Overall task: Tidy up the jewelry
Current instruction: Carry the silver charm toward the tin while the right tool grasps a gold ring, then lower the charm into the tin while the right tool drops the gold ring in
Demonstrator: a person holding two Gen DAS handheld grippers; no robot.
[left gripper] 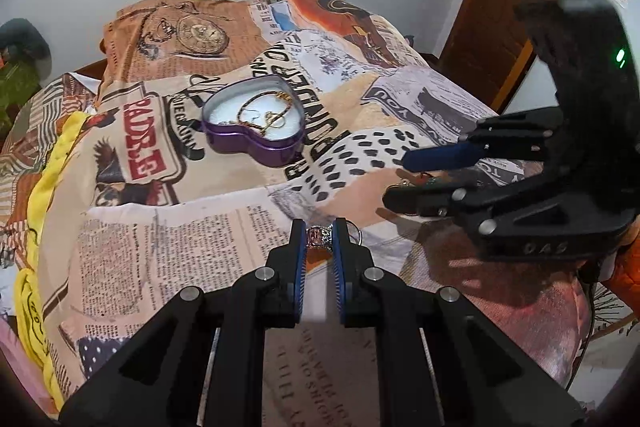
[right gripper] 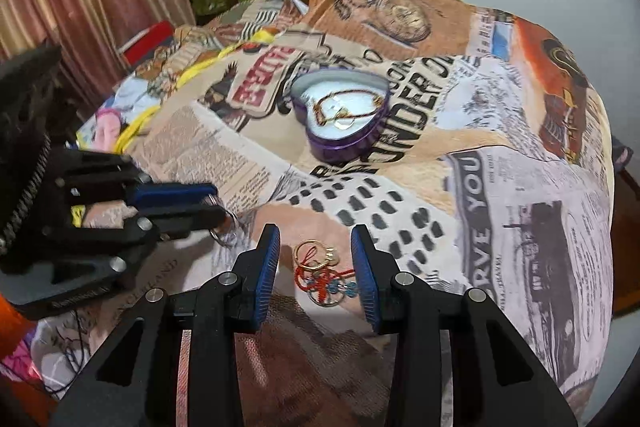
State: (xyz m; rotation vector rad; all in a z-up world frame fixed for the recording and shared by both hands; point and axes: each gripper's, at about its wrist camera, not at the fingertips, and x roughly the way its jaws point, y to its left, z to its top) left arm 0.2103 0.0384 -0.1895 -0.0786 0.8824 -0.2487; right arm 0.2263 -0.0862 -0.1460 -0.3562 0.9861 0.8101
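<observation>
Pinching a small silver ring (left gripper: 319,235) between its nearly closed pads, the left gripper (left gripper: 319,239) hangs above the printed bedspread (left gripper: 168,251), well short of the purple heart-shaped tin (left gripper: 256,125) where a gold chain (left gripper: 264,113) already lies. The right gripper (right gripper: 316,259) stands spread, empty, straddling a loose pile of gold hoops and red-threaded earrings (right gripper: 320,273) on the cloth. The step in hand looks like carrying the ring to the tin; next it must travel forward over the rim before the pads part. A second ring behind the left pad is perhaps a linked loop; blur hides it
</observation>
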